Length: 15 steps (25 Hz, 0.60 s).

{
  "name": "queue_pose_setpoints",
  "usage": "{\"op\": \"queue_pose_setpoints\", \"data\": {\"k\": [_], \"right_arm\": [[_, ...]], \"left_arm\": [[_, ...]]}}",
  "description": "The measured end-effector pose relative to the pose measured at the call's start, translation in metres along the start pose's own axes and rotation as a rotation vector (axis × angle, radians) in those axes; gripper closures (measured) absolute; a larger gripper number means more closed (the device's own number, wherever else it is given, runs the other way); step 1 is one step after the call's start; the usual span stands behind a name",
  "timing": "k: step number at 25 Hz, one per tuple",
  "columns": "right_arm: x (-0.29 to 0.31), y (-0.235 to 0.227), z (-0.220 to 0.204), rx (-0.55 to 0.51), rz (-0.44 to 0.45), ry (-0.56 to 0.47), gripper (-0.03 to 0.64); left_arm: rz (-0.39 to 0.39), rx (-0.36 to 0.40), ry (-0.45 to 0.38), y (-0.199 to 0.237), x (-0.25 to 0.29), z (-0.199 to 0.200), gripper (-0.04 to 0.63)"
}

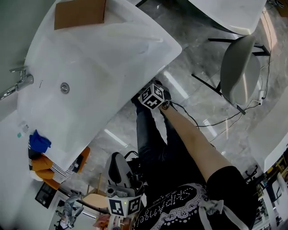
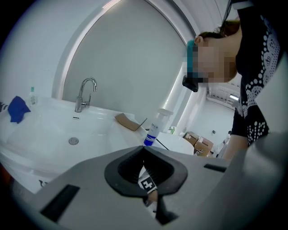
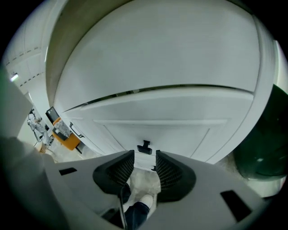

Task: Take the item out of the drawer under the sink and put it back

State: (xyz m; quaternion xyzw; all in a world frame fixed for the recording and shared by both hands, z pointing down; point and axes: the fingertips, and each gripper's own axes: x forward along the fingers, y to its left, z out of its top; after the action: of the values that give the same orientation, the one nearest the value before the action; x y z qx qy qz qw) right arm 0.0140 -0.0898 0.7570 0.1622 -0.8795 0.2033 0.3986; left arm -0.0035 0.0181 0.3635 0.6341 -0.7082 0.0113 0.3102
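The white drawer front [image 3: 153, 128] under the sink fills the right gripper view, closed, with a small black handle [image 3: 144, 146] at its lower middle. My right gripper [image 3: 145, 170] stands open just short of that handle, nothing between its pads. In the head view the right gripper [image 1: 153, 96] hangs low beside the sink's [image 1: 112, 54] front edge, and the drawer itself is hidden beneath the basin. My left gripper [image 1: 123, 204] is held back near the person's body; in its own view the left gripper [image 2: 144, 150] has its tips together and holds nothing. No item from the drawer is visible.
A faucet [image 1: 18, 83], a piece of cardboard [image 1: 80, 12] and a blue cloth [image 1: 39, 141] are on the sink top, and a spray bottle [image 2: 155, 128] stands on its right end. A grey chair [image 1: 240, 67] stands behind. An orange object [image 3: 67, 137] sits left of the cabinet, something dark green [image 3: 265, 148] right.
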Motion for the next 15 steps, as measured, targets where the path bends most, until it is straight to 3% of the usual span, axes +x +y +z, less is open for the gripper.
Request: {"op": "queue_pose_setpoints", "data": {"k": [11,15], "right_arm": [[0.024,-0.006,0.012,0.033,-0.051,-0.002,0.479],[0.030,-0.007,0.008,0.066,-0.065,0.041,0.480]], "left_arm": [[0.015,-0.027,-0.003,0.022,-0.006,-0.001,0.591],[0.022,-0.040,-0.009,0.030,-0.012,-0.002,0.591]]}}
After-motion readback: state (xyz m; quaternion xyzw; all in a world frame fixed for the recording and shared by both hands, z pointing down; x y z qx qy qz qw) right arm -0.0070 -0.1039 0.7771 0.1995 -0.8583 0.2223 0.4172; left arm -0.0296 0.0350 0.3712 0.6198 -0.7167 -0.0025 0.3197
